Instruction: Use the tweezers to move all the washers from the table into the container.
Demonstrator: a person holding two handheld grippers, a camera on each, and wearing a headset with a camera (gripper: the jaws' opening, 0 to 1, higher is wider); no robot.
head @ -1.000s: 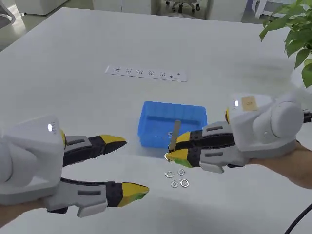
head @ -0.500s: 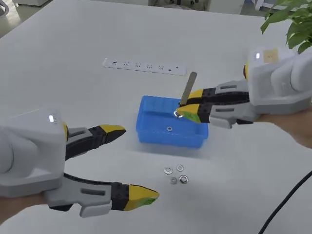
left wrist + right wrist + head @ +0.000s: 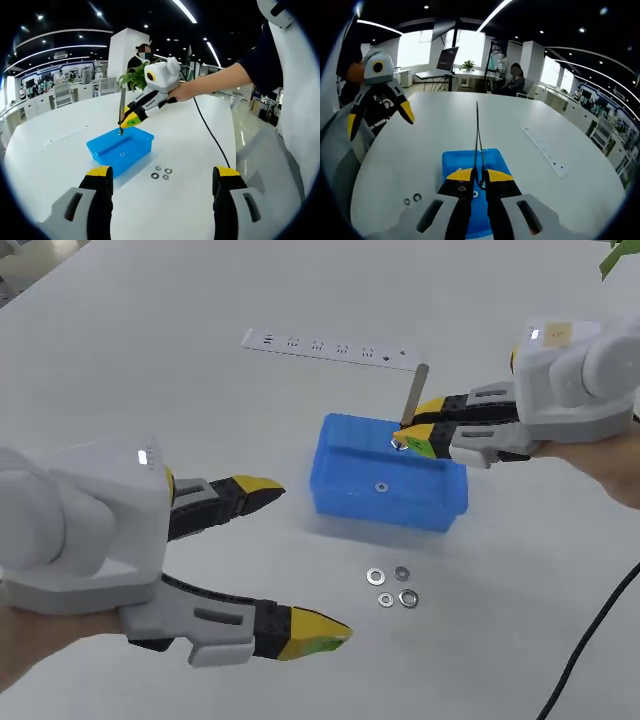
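Observation:
A blue container (image 3: 435, 502) sits mid-table with one washer (image 3: 381, 487) on its floor. Several washers (image 3: 392, 586) lie on the table just in front of it. My right gripper (image 3: 405, 437) is shut on thin metal tweezers (image 3: 416, 392), which stand up from its jaws over the container's far rim. A small ring, apparently a washer, hangs at the tweezers' lower tip (image 3: 120, 132). In the right gripper view the tweezers (image 3: 477, 131) rise between the closed jaws above the container (image 3: 456, 161). My left gripper (image 3: 300, 558) is open and holds nothing, low at the near left.
A white power strip (image 3: 330, 348) lies on the table beyond the container. A black cable (image 3: 592, 648) hangs from the right gripper at the right edge. Plant leaves (image 3: 622, 252) show at the top right. People sit at a far table (image 3: 512, 80).
My right gripper has lifted the tweezers from beside the loose washers and carried them back over the container's far side. The left gripper has stayed open; the camera shifted.

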